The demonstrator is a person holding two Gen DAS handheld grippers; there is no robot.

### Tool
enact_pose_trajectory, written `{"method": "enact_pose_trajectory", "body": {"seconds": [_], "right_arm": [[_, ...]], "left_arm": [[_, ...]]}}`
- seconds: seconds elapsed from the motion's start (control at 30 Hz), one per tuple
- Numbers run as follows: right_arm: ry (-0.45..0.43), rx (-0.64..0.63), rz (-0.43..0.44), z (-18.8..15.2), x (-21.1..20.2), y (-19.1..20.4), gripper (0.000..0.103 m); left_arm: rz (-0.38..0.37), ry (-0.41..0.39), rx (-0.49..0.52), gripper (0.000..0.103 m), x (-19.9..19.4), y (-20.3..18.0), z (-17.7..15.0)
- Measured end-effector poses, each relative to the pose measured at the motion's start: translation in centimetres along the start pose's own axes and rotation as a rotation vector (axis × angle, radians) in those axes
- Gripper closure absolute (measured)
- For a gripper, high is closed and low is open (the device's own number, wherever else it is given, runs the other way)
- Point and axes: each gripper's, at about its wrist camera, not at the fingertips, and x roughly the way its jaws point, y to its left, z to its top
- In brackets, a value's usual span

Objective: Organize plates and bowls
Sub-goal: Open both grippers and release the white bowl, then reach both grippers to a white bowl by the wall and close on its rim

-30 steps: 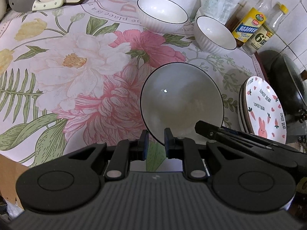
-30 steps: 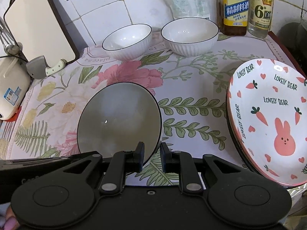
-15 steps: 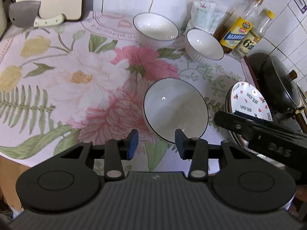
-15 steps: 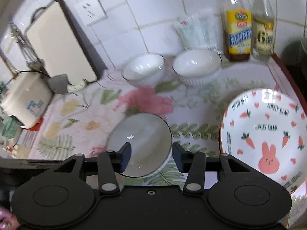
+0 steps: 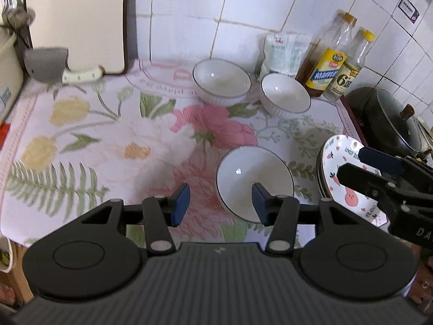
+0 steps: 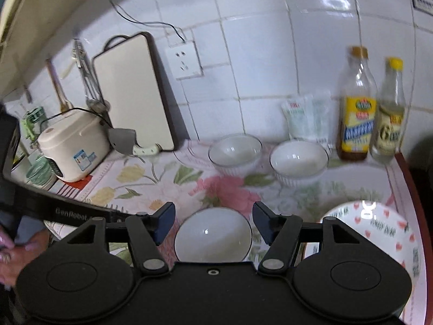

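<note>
The counter [image 5: 89, 124], under a flowered cloth, carries everything. At its near right edge sits a stack of plates [image 5: 349, 173] with a rabbit and carrot print. Three white bowls are spread out: a near bowl [image 5: 254, 181] alone at the middle, a far left bowl [image 5: 222, 81] and a far right bowl [image 5: 285, 96] side by side close to the tiled wall, just in front of two bottles [image 5: 328, 67].

Both tongs are released and grasp nothing: the left tongs [image 5: 220, 203] hang above the near bowl's left rim, and the right tongs [image 6: 213, 223] are spread wide above that same bowl.

The step in hand looks like gathering the bowls into one stack. To do it well, take a single rim between the fingers of one tool, with one finger inside the bowl and one outside, and close firmly before lifting. Keep the bowl level, carry it over a far bowl, and lower it centred so it nests without knocking the bottles.
</note>
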Motion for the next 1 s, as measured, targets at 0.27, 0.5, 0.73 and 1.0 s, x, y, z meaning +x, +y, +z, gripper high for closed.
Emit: {"method": "enact_pose_trajectory", "body": {"seconds": [0.27,0.5,0.73,1.0], "right_arm": [[-0.102,-0.092,0.046,0.9,0.6,-0.7,0.035],[-0.124,-0.157,0.075,2.0,3.2,-1.1,0.035],[-0.089,-0.048,0.145,3.2,8.7,-5.5,0.035],[0.061,0.038,0.171,5.3,15.5,-7.5,0.035]], "left_arm": [[0.009,-0.028,0.011,0.045,0.3,0.3,2.2],[0.042,-0.055,0.007,0.04,2.8,1.1,3.8],[0.14,-0.156,0.0,0.038,6.3,1.9,5.8],[0.101,-0.196,-0.088,0.038,10.7,2.7,7.8]]}}
